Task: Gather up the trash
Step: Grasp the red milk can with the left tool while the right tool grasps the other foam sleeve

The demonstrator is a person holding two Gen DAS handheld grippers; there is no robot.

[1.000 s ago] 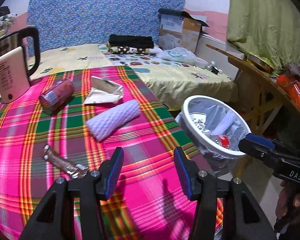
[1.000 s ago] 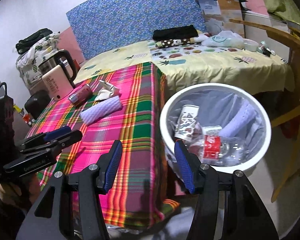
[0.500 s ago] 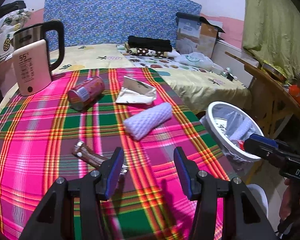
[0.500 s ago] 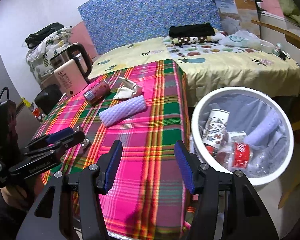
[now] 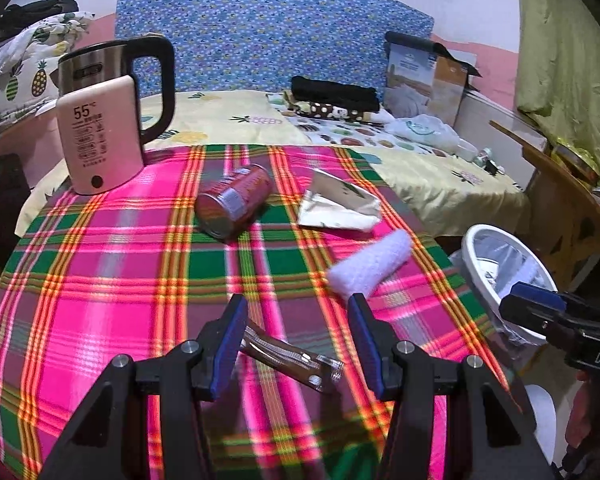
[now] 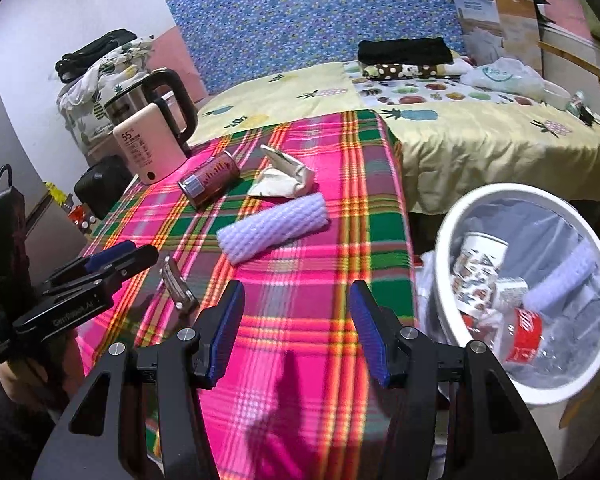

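4 pieces lie on the plaid tabletop point(image 5: 100, 264): 1 can point(image 5: 234, 206), 1 crumpled carton point(image 5: 340, 204), 1 foam roll point(image 5: 370, 266), 1 clear wrapper point(image 5: 292, 358) between the released left tool point(image 5: 298, 342). The right tool point(image 6: 296, 332) gapes empty beside 1 bin point(image 6: 452, 216). 1 kettle point(image 5: 108, 116) stands behind.

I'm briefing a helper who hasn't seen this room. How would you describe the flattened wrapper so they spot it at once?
Start at the plaid tablecloth. On its near part, in front of the left claw, lies the wrapper. Unlike the red can, white carton and lilac roll farther back, it is thin, flat, brownish and shiny.
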